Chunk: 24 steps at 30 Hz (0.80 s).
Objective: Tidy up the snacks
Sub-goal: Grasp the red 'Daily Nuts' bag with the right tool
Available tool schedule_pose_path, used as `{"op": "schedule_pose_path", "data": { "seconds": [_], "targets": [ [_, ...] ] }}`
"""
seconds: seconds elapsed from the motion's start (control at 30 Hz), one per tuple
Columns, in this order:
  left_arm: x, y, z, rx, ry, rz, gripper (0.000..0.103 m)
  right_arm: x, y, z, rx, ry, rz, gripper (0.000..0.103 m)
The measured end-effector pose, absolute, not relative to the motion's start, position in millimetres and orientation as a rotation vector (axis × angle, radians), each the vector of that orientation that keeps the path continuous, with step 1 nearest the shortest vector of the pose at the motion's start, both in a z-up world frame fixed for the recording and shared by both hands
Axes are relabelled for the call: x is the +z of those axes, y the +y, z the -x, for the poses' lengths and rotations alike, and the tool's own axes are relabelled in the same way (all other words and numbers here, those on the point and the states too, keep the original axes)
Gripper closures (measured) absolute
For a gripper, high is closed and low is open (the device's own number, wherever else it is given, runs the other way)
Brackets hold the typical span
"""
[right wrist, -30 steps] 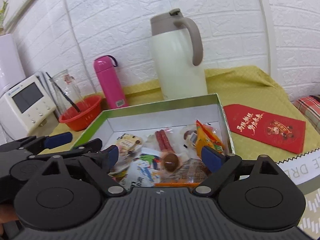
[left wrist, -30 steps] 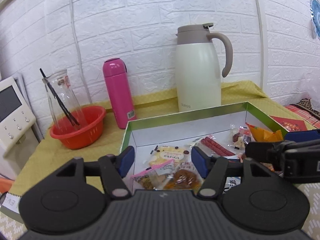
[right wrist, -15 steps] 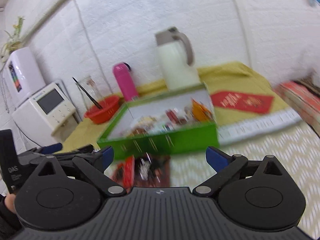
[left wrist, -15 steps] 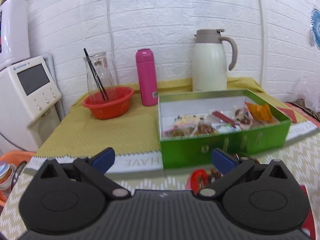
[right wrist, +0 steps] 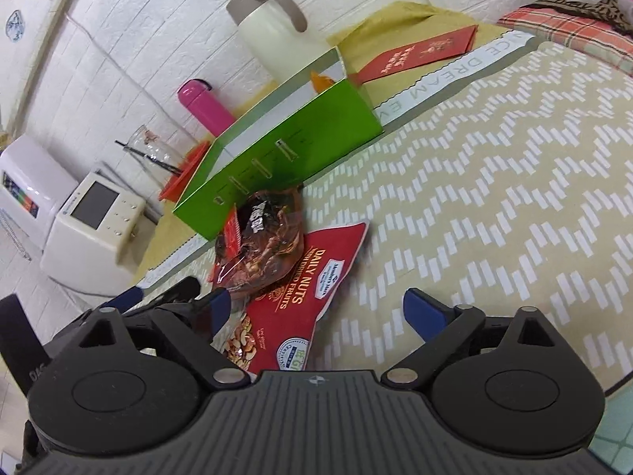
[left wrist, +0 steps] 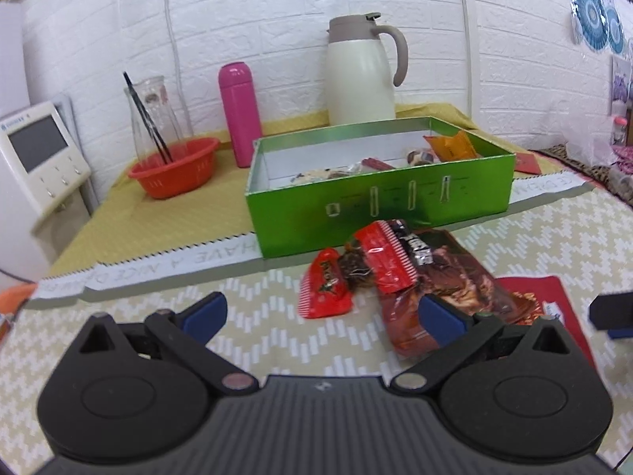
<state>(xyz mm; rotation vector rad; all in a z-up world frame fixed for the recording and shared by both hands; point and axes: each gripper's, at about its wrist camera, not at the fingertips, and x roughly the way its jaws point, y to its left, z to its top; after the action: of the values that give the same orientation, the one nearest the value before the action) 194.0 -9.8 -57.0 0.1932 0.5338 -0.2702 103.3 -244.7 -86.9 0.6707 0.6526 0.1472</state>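
An open green rectangular tin box (left wrist: 379, 202) is seen on the counter (left wrist: 554, 237), holding wrapped snacks — among them an orange packet (left wrist: 451, 146) in its far right corner. Just in front of the box's near wall, a heap of loose snacks is spread on the zigzag-patterned cloth: a small red foil wrapper (left wrist: 326, 291), a clear brown-and-red snack bag (left wrist: 431, 277), and beneath it a flat red pouch printed "Daily Nuts" (right wrist: 312, 289).

The left gripper (left wrist: 320, 312) is held low in front of the box, its blue-tipped fingers spread wide and empty, the right one over the brown bag. The right gripper (right wrist: 316, 312) is likewise held apart, nothing between its fingers, over the near end of the red pouch.

Behind the box a cream thermal jug (left wrist: 362, 75) and a pink cylindrical flask (left wrist: 239, 113) are stood — a red plastic basket (left wrist: 174, 172) to its left.
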Motion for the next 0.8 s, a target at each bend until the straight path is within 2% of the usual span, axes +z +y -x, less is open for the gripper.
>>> {"op": "schedule_pose_path", "data": {
  "seconds": [0.2, 0.4, 0.6, 0.8],
  "targets": [
    [-67, -16, -214, -0.245, 0.632, -0.155, 0.0, -90, -233, -112, 0.232, 0.645, -0.632, 0.0],
    [-66, 4, -190, -0.395, 0.667, -0.078, 0.0, -94, -240, -113, 0.28, 0.648, -0.668, 0.0],
    [-75, -24, -178, -0.445, 0.612, -0.24, 0.0, -98, -248, -113, 0.295, 0.653, -0.733, 0.0],
    [-77, -18, -179, -0.439, 0.6, -0.228, 0.0, -97, -241, -123, 0.299, 0.672, -0.716, 0.003]
  ]
}}
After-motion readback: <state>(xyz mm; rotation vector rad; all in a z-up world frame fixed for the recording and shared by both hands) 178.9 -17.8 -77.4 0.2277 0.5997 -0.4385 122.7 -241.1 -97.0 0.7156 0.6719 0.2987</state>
